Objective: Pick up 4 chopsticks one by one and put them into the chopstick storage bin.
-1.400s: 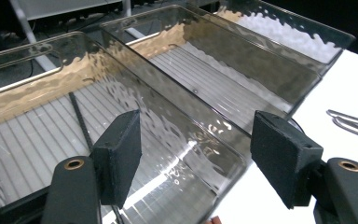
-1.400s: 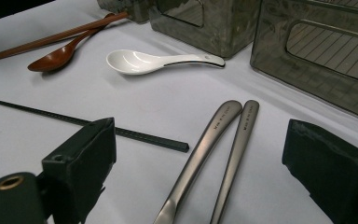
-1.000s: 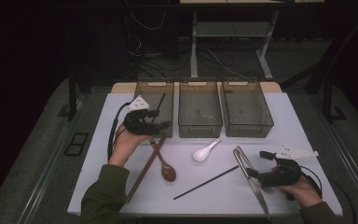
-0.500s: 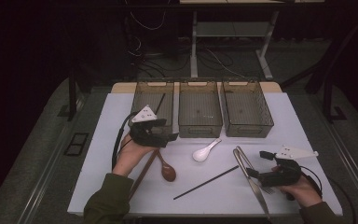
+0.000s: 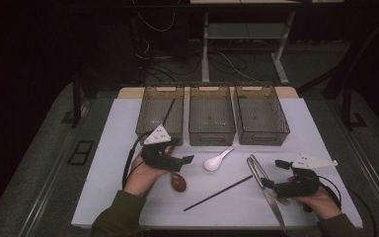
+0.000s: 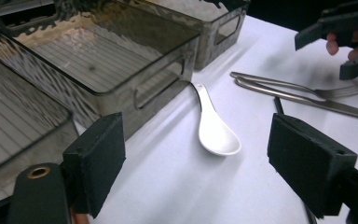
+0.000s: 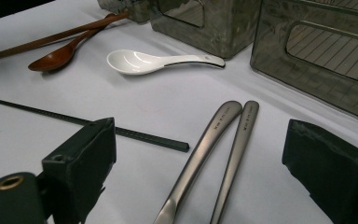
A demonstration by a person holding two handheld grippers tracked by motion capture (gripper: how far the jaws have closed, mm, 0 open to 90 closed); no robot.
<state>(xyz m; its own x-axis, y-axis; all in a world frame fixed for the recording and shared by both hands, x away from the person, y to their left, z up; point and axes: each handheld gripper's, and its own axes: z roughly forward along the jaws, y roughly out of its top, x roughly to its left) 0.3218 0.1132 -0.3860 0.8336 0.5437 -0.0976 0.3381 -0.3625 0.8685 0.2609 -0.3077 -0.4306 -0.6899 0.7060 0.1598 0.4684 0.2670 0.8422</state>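
The left gripper [image 5: 177, 159] has its jaws standing wide apart, having just been opening, with nothing between them; in the left gripper view [image 6: 196, 163] they frame bare tabletop, with the white spoon [image 6: 214, 127] lying ahead, bowl toward the camera; below this gripper in the high view sits the brown wooden spoon [image 5: 177, 181], partly hidden by the hand. The right gripper [image 5: 272, 174] also has its jaws well apart and holds nothing; in its own view [image 7: 200, 172] the handles of the metal fork [image 7: 235, 156] and knife [image 7: 198, 161] lie side by side on the table between them; the black chopstick [image 7: 93, 123] runs just beyond. Three smoked trays [image 5: 212, 118] stand in a row on the white table [image 5: 316, 128]; another black chopstick [image 5: 168, 111] leans inside the leftmost tray.
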